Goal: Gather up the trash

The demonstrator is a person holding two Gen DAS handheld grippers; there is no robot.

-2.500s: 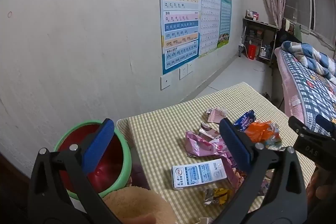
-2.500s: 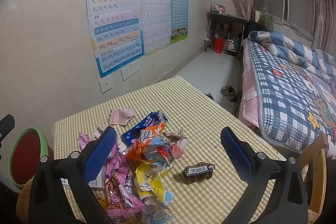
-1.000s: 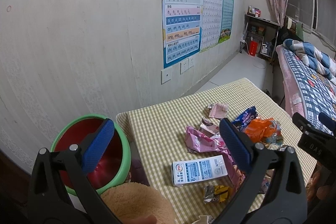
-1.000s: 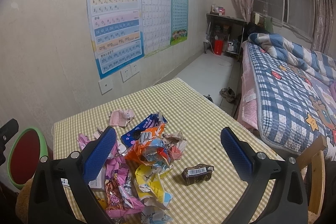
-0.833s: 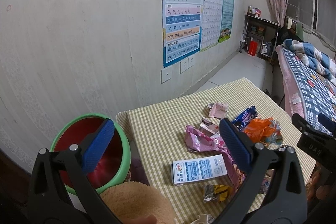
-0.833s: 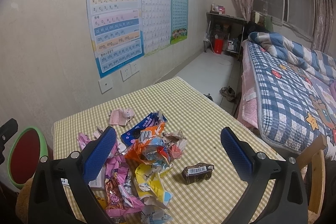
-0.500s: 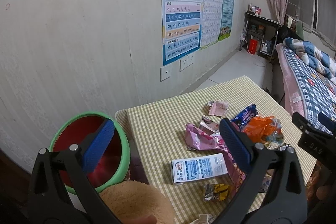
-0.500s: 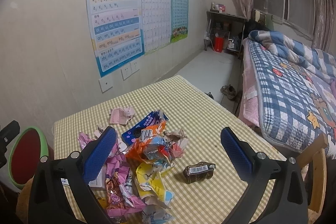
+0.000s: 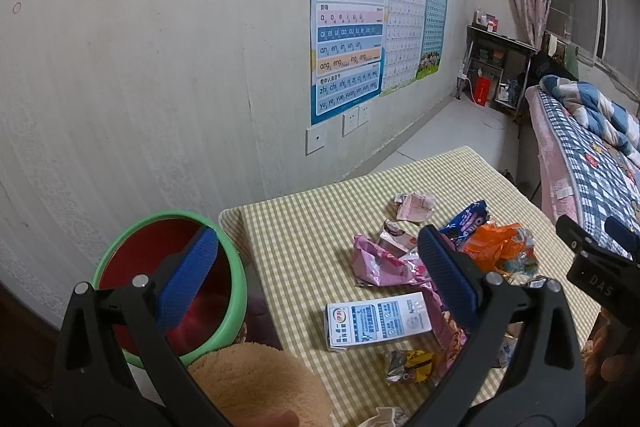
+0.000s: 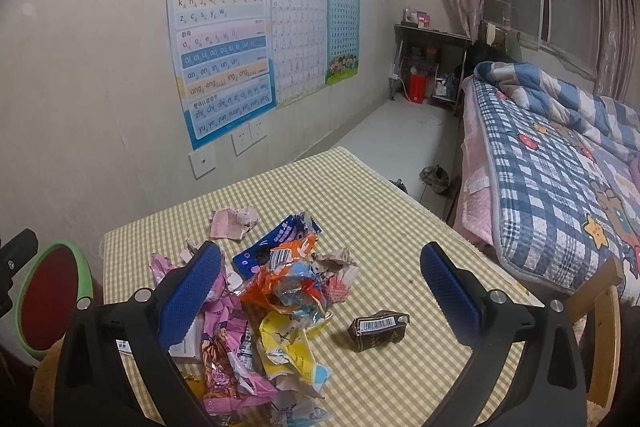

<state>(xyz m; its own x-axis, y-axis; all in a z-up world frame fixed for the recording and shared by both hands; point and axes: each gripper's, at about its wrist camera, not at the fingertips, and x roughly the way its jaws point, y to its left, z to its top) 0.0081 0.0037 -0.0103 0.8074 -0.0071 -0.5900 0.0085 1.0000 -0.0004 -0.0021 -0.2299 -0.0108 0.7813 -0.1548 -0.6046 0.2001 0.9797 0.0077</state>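
A pile of crumpled wrappers (image 10: pixel 280 291) lies on the checked table (image 10: pixel 360 203), also in the left wrist view (image 9: pixel 400 263). A white and blue carton (image 9: pixel 378 321) lies flat at the near left of the pile. A dark brown crushed carton (image 10: pixel 378 329) lies apart to the right. A green bin with a red liner (image 9: pixel 168 279) stands beside the table's left edge. My left gripper (image 9: pixel 316 279) is open and empty above bin and carton. My right gripper (image 10: pixel 320 291) is open and empty above the pile.
A wall with posters (image 10: pixel 224 47) runs behind the table. A bed with a plaid quilt (image 10: pixel 560 167) stands to the right. A wooden chair back (image 10: pixel 600 327) is at the near right. Something tan and fuzzy (image 9: pixel 256 383) sits below the left gripper.
Both views have shifted only slightly. Both grippers stay open and empty, and the trash has not moved.
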